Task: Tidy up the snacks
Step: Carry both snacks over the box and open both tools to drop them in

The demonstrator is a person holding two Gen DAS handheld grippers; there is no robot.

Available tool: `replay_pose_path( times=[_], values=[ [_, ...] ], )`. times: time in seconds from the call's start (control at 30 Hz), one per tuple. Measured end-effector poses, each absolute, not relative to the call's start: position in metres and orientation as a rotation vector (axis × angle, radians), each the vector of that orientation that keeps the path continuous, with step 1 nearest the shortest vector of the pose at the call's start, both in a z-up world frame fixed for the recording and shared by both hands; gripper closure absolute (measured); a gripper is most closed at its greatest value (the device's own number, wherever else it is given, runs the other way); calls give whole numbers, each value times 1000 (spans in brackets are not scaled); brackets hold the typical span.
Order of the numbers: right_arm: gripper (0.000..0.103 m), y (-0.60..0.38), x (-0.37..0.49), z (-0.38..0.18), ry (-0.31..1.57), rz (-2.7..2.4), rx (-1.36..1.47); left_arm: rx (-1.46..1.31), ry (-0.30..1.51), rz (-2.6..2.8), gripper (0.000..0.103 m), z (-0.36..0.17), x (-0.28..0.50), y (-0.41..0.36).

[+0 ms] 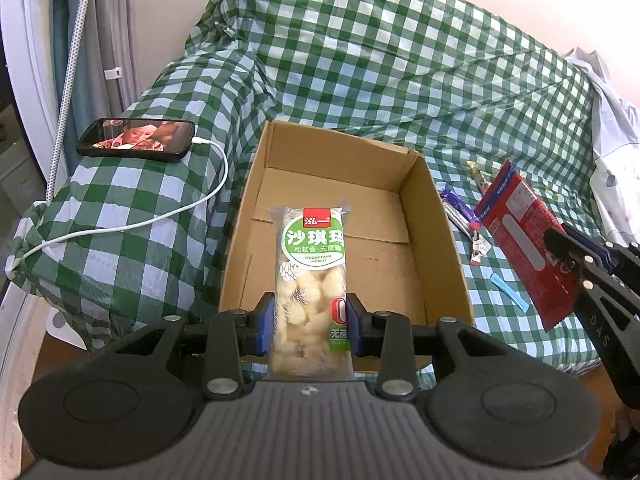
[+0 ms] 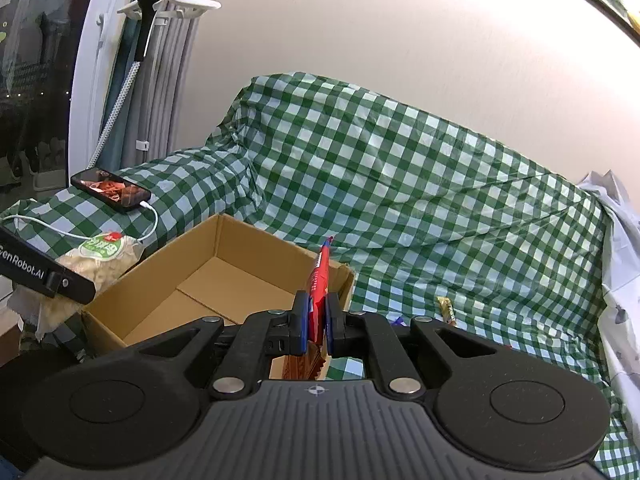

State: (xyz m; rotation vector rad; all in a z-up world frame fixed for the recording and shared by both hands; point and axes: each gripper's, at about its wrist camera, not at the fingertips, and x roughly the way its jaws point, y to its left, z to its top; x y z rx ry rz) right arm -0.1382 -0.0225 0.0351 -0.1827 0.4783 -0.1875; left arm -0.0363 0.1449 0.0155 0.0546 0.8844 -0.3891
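left hand-held gripper [image 1: 311, 322]: part open, clamps sachima pack [image 1: 310, 280] over box [image 1: 440, 240] | right hand-held gripper [image 2: 317, 322]: nearly closed, pinches red packet [image 2: 319, 288] edge-on at box's right wall

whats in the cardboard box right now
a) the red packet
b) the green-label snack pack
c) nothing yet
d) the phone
c: the cardboard box shows only its bare floor, while the green-label snack pack sits clamped in the left gripper and the red packet in the right gripper.

Matt cardboard box [image 1: 424, 216] — glossy plastic snack wrapper [image 1: 310, 264]
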Motion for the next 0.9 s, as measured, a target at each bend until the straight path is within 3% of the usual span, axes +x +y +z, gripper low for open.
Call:
replay_pose_path(
  times=[0.9],
  values=[
    [95,-37,-41,-13,585,-117,-128,143,1023,-382,63,-48,67,88]
  ],
)
